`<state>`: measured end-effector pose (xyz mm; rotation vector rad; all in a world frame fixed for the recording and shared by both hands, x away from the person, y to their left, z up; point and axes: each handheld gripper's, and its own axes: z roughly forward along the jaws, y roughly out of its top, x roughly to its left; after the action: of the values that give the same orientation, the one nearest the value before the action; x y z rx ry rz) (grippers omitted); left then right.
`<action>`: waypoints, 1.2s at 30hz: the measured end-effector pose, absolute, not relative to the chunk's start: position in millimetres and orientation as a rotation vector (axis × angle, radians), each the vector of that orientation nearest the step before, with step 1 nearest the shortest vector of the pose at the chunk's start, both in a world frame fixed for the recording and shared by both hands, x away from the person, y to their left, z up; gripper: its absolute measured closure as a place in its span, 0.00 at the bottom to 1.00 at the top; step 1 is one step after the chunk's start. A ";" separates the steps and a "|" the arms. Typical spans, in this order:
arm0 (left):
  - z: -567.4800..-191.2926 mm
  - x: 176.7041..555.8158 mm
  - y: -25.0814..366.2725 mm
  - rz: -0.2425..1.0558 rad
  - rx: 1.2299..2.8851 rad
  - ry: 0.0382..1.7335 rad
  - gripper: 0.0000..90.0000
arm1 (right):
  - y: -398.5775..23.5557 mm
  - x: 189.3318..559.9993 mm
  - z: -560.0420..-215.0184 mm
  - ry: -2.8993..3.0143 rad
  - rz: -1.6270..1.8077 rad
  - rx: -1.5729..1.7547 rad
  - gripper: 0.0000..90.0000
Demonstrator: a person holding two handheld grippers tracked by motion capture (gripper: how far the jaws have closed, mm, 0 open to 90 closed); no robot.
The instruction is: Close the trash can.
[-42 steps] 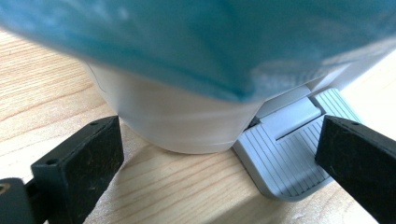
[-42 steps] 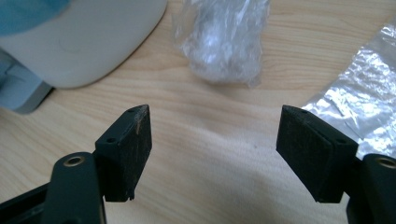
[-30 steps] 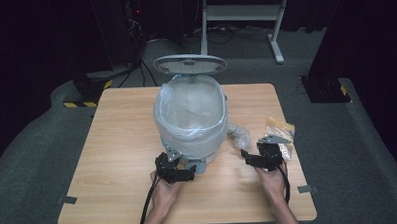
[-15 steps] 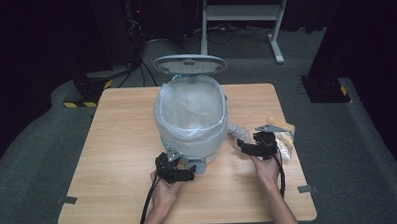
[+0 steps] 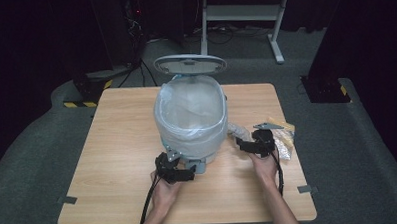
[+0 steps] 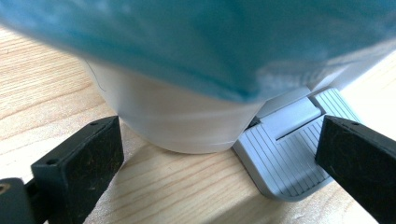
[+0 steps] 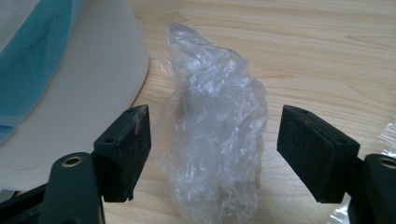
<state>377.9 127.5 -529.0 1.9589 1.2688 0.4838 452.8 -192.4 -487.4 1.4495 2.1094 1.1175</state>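
A white pedal bin [image 5: 191, 123] lined with a clear bag stands mid-table, its lid [image 5: 190, 65] raised. My left gripper [image 5: 177, 169] sits open at the bin's front, and in the left gripper view its jaws straddle the bin base [image 6: 177, 121] and the grey pedal [image 6: 285, 154]. A crumpled clear plastic wrap [image 5: 235, 130] lies on the table just right of the bin. My right gripper [image 5: 243, 145] is open right in front of it. In the right gripper view the wrap [image 7: 215, 140] stands between the two open jaws, touching neither.
Several snack wrappers [image 5: 283, 137] lie near the table's right edge, behind my right hand. The wooden table [image 5: 117, 145] has bare room left of the bin. Beyond the table are a dark floor and a white desk frame [image 5: 243, 13].
My right gripper has moved left and forward from the wrappers toward the crumpled plastic beside the bin. The left gripper has stayed at the pedal.
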 end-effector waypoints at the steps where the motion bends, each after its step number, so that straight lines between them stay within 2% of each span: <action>1: -529.0 377.9 127.5 0.483 1.958 1.269 0.01 | -191.7 453.5 -487.9 2.109 1.117 1.443 0.29; 7: -529.0 377.9 127.5 0.483 1.959 1.269 0.01 | -191.0 457.5 -492.8 2.120 1.101 1.465 0.31; 11: -529.0 377.7 127.3 0.486 1.959 1.269 0.01 | -190.2 460.9 -498.2 2.155 1.071 1.468 0.36; 12: -529.0 377.7 127.3 0.487 1.958 1.268 0.01 | -188.8 462.5 -501.0 2.178 1.060 1.465 0.42; 13: -529.0 377.7 127.3 0.487 1.958 1.268 0.01 | -188.8 462.5 -501.0 2.178 1.060 1.465 0.42; 14: -529.0 377.7 127.3 0.487 1.959 1.268 0.01 | -187.3 463.8 -503.3 2.192 1.047 1.470 0.49; 15: -529.0 377.7 127.4 0.486 1.958 1.268 0.01 | -187.3 463.8 -503.3 2.192 1.047 1.470 0.49; 17: -529.0 377.7 127.3 0.486 1.958 1.269 0.01 | -186.7 464.7 -505.2 2.205 1.044 1.470 0.57; 18: -529.1 377.6 127.2 0.481 1.957 1.270 0.01 | -187.0 465.0 -505.9 2.214 1.056 1.480 0.64; 19: -529.1 377.6 127.2 0.481 1.957 1.270 0.01 | -187.0 465.0 -505.9 2.214 1.056 1.480 0.64; 22: -529.0 377.7 127.4 0.483 1.957 1.270 0.01 | -190.0 465.6 -505.7 2.221 1.082 1.487 0.75; 23: -529.0 377.7 127.4 0.483 1.957 1.270 0.01 | -190.0 465.6 -505.7 2.221 1.082 1.487 0.75; 26: -529.1 377.7 127.3 0.483 1.958 1.269 0.01 | -192.7 466.1 -506.1 2.232 1.091 1.490 0.85; 30: -529.0 377.8 127.4 0.486 1.959 1.268 0.01 | -192.5 464.5 -504.1 2.244 1.100 1.469 0.91; 36: -529.1 378.1 127.6 0.483 1.959 1.268 0.01 | -192.5 460.2 -497.8 2.241 1.117 1.429 0.94</action>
<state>378.1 127.6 -529.1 1.9588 1.2681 0.4829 460.2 -192.5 -497.8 1.4286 2.2407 1.1172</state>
